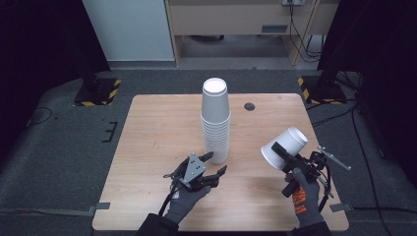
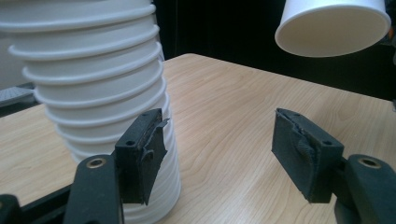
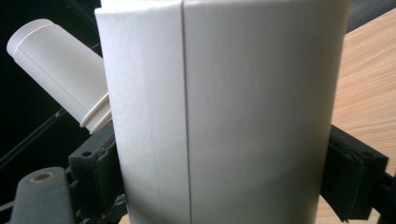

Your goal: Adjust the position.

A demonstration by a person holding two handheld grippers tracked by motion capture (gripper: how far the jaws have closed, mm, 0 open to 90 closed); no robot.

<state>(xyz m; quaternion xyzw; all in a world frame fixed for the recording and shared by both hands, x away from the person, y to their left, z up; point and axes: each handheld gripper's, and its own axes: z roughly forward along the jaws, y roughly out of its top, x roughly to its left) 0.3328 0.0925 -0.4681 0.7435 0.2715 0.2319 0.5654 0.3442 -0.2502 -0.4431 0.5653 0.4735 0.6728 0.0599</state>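
Paper cups stand upside down in a tall stack mid-table toward its far edge, one cup already clamped off it in the right gripper near the right edge, while the left gripper, jaws half-wide and empty, looks set to steady the base.
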